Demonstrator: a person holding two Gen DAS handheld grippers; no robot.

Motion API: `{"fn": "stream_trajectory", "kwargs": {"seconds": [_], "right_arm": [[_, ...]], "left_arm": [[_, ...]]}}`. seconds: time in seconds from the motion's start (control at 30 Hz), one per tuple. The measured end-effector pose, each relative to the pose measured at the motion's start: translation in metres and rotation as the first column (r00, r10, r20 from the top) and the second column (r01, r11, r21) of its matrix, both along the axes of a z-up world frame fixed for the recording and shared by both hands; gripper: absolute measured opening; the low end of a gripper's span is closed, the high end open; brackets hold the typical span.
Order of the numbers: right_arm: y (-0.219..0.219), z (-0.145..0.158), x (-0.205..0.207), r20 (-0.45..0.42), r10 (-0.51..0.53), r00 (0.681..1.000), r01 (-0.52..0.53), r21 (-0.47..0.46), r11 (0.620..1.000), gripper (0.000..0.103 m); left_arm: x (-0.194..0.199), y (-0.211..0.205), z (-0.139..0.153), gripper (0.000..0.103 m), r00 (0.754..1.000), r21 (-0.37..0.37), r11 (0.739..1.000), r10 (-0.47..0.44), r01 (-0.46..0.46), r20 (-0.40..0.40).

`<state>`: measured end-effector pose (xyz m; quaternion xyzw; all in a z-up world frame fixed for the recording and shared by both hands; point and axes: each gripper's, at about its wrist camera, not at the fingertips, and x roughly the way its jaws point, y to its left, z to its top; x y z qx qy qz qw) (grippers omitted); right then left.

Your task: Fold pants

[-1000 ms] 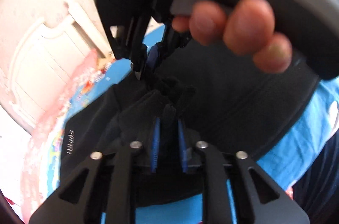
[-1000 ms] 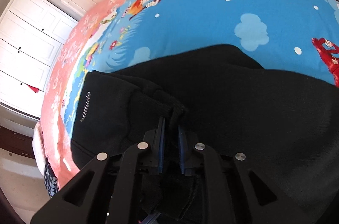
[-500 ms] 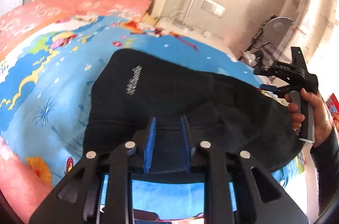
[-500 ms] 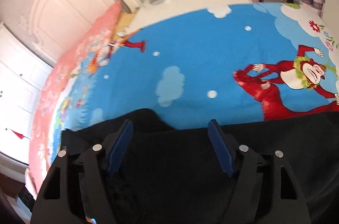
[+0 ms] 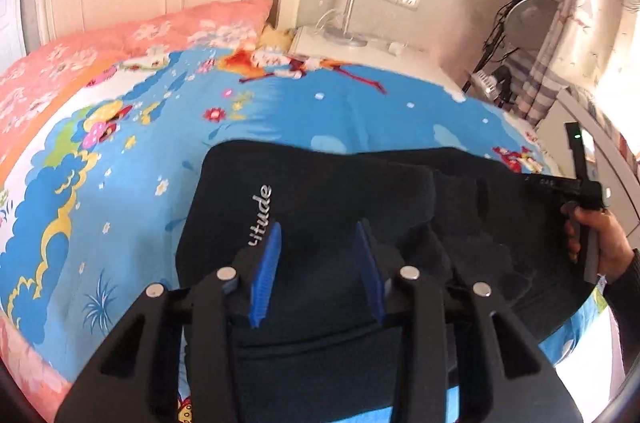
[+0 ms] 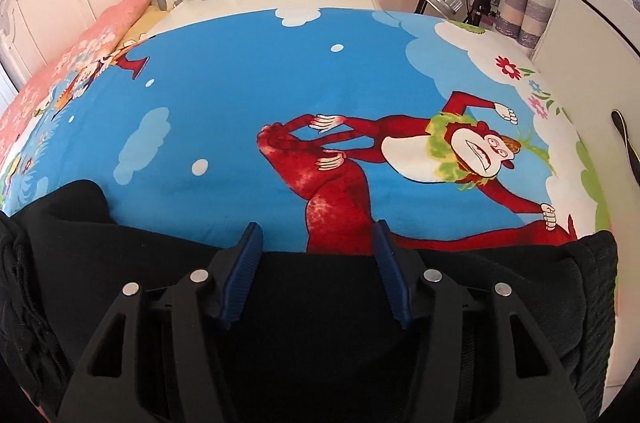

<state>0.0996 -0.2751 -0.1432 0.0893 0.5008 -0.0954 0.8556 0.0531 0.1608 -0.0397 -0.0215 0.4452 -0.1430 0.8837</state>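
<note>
– What's under us?
– A bed with a blue cartoon sheet [image 5: 168,127], pink pillow [image 5: 132,35] at left.
– The pants?
– I see black pants [image 5: 344,191] lying bunched and folded on the sheet, white lettering showing. My left gripper [image 5: 318,267] hovers above them, jaws apart, empty; right gripper [image 6: 318,271] likewise apart.

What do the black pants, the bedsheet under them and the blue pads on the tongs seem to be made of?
Pants: soft matte knit, probably fleece or jersey; fuzzy ribbed edge and rounded folds.
Bedsheet: thin printed woven cloth, likely cotton or polyester; flat, matte, cartoon print.
Pads: blue ribbed rubber or plastic on both open tongs, left and right; which one is unclear.
</note>
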Motion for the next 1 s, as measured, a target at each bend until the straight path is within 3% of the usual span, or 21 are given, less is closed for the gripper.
{"fn": "stream_trajectory", "kwargs": {"seconds": [0.07, 0.1, 0.17, 0.23, 0.27, 0.33, 0.43, 0.53, 0.6, 0.73, 0.87, 0.93, 1.0], "right_arm": [[0.002, 0.001, 0.000, -0.005, -0.004, 1.000, 0.004, -0.018, 1.000, 0.054], [0.002, 0.001, 0.000, -0.005, -0.006, 1.000, 0.006, -0.015, 1.000, 0.055], [-0.001, 0.003, -0.001, -0.002, -0.007, 1.000, 0.007, 0.006, 1.000, 0.055], [-0.002, 0.015, -0.008, 0.016, -0.041, 0.999, 0.041, 0.003, 0.999, 0.062], [-0.002, 0.024, -0.013, 0.034, -0.068, 0.997, 0.068, -0.006, 0.998, 0.072], [0.010, 0.058, -0.029, 0.125, -0.085, 0.989, 0.091, -0.040, 0.995, 0.080], [0.054, 0.103, -0.044, 0.220, 0.034, 0.975, -0.016, -0.085, 0.996, 0.091], [0.122, 0.129, -0.052, 0.241, 0.169, 0.956, -0.143, -0.120, 0.982, 0.097], [0.161, 0.131, -0.056, 0.237, 0.233, 0.943, -0.220, -0.080, 0.972, 0.097], [0.229, 0.121, -0.064, 0.235, 0.338, 0.911, -0.337, -0.048, 0.940, 0.097], [0.272, 0.102, -0.055, 0.206, 0.403, 0.892, -0.401, -0.050, 0.915, 0.097], [0.281, 0.095, -0.052, 0.187, 0.415, 0.890, -0.410, -0.067, 0.910, 0.097], [0.294, 0.079, -0.044, 0.151, 0.429, 0.891, -0.415, -0.114, 0.902, 0.097]], "left_arm": [[0.010, 0.013, -0.015, 0.037, 0.992, -0.008, 0.996, 0.090, -0.091, -0.085], [0.009, 0.023, -0.016, 0.034, 0.989, -0.046, 0.992, 0.117, -0.121, -0.089], [0.001, 0.037, -0.011, 0.035, 0.983, -0.037, 0.983, 0.178, -0.180, -0.054], [-0.009, 0.055, -0.003, 0.049, 0.966, -0.018, 0.966, 0.257, -0.257, -0.012], [-0.015, 0.064, 0.000, 0.051, 0.963, -0.052, 0.962, 0.269, -0.268, -0.002], [-0.027, 0.078, 0.005, 0.061, 0.964, -0.121, 0.958, 0.265, -0.262, 0.009], [-0.042, 0.088, 0.004, 0.069, 0.975, -0.206, 0.955, 0.220, -0.214, 0.008], [-0.048, 0.090, -0.007, 0.075, 0.977, -0.252, 0.944, 0.210, -0.213, -0.037], [-0.049, 0.093, -0.019, 0.075, 0.969, -0.274, 0.930, 0.232, -0.245, -0.079], [-0.058, 0.096, -0.038, 0.090, 0.965, -0.345, 0.901, 0.236, -0.261, -0.114], [-0.064, 0.095, -0.050, 0.091, 0.969, -0.329, 0.913, 0.211, -0.243, -0.129], [-0.065, 0.098, -0.055, 0.090, 0.972, -0.418, 0.880, 0.174, -0.225, -0.158], [-0.066, 0.097, -0.057, 0.089, 0.976, -0.438, 0.875, 0.153, -0.205, -0.153]]}}
